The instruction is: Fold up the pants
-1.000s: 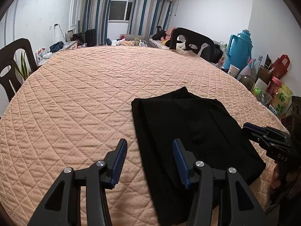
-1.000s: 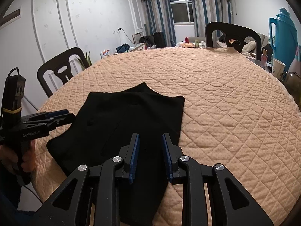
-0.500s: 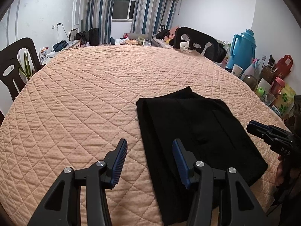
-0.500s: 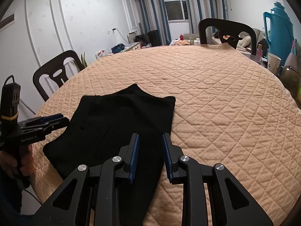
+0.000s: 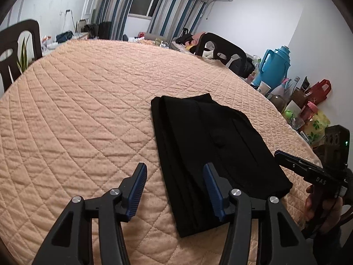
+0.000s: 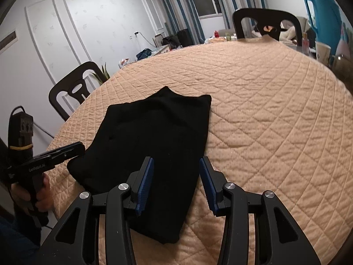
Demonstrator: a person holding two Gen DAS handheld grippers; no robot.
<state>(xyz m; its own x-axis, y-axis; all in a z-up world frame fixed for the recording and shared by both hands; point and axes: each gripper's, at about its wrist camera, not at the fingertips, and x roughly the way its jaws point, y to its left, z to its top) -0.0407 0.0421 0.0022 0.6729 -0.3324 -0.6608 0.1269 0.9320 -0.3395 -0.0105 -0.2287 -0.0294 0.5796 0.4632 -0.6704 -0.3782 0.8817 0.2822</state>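
1. Lying flat on the round tabletop with the peach quilted cover [image 5: 88, 101]: black cloth pants [image 5: 209, 145], already folded into a long, thick bundle near the close edge.
2. Hovering just above the near end of the bundle: left gripper with blue ribbed pads [image 5: 174, 190], jaws wide apart and holding nothing, one pad over the bare cover, the other over the dark cloth.
3. Hanging over the other side of the bundle: right gripper with blue ribbed pads [image 6: 175, 184], jaws also wide apart and empty, black cloth showing between them.
4. Looks like a pause between folds, with no cloth pinched. Could also be close to the end, since the bundle already looks neat and small.
5. Next, if one more fold is wanted: lower both grippers to the near end, pinch all the layers together, lift, and lay that end over the far end. Careful with slipping layers, as soft cloth slides and bunches.
6. Hard to tell: how many layers lie stacked, since black on black hides the creases. Bottom corner of the bundle partly hidden behind the gripper arms. Waistband and leg ends impossible to tell apart.
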